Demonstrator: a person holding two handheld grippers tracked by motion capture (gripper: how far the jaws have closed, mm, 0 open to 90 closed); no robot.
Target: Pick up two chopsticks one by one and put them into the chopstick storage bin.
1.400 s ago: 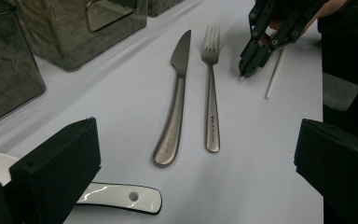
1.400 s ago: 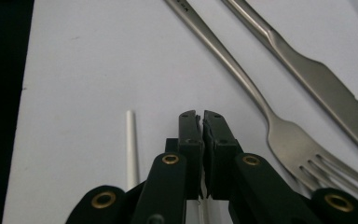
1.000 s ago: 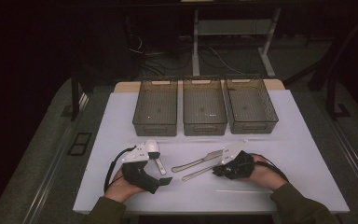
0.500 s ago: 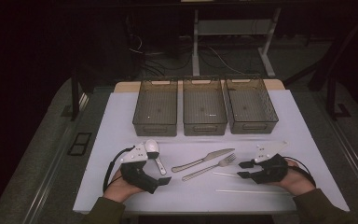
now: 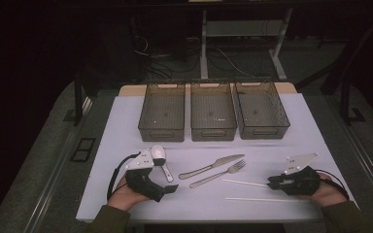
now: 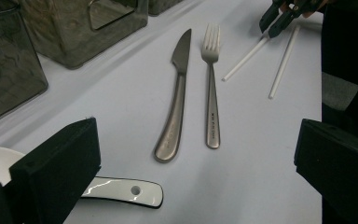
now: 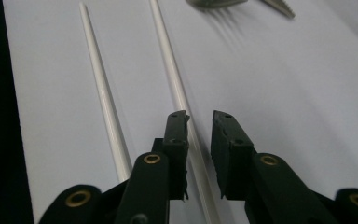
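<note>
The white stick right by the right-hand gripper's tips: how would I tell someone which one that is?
Start at the three grey bins at the back of the white table, then come forward past the fork toward the right gripper. Two thin white sticks lie there; it is the farther stick, lying between the slightly parted jaws, not the nearer stick.

Black left tool (image 5: 167,188) at lower left of the high view, grey three-cornered plate on top, black cable looping behind, black right tool (image 5: 273,182) at lower right, same plate, brass-ringed screws, olive-green sleeves (image 5: 108,221) at bottom edge
</note>
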